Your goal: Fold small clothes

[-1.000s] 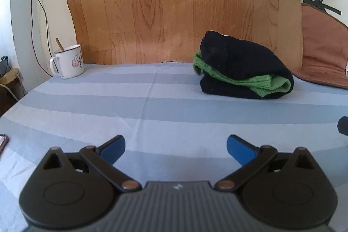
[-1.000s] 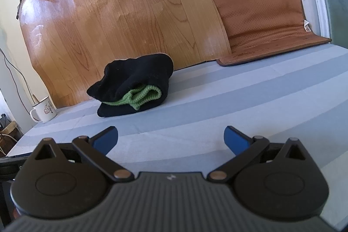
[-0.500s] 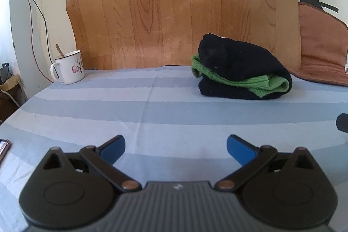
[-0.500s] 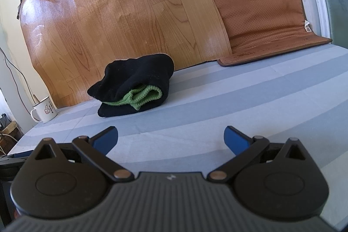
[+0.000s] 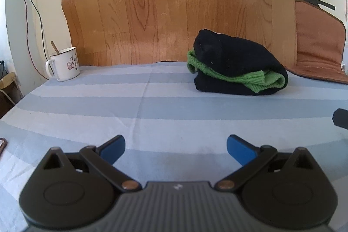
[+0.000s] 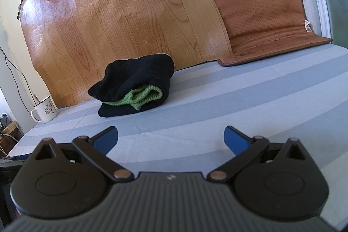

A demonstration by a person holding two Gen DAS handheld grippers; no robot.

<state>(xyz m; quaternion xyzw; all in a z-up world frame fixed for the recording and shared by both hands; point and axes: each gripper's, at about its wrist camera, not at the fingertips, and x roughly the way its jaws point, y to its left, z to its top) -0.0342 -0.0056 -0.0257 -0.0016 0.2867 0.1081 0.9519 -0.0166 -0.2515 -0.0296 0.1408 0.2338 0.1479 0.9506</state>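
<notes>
A folded black garment with green knit trim (image 5: 237, 66) lies on the blue striped cloth at the back, in front of the wood-pattern board; it also shows in the right wrist view (image 6: 134, 88). My left gripper (image 5: 175, 146) is open and empty, low over the cloth, well short of the garment. My right gripper (image 6: 170, 138) is open and empty, also well short of the garment, to its right.
A white enamel mug (image 5: 64, 64) with a stick in it stands at the back left; it shows in the right wrist view (image 6: 44, 110) too. A brown cushion (image 6: 261, 14) leans against the wall at the back right. The striped cloth (image 5: 152, 110) covers the surface.
The left gripper view has tilted slightly upward, so the garment and mug sit a little lower in frame. The right gripper has barely moved. Both stay open.
</notes>
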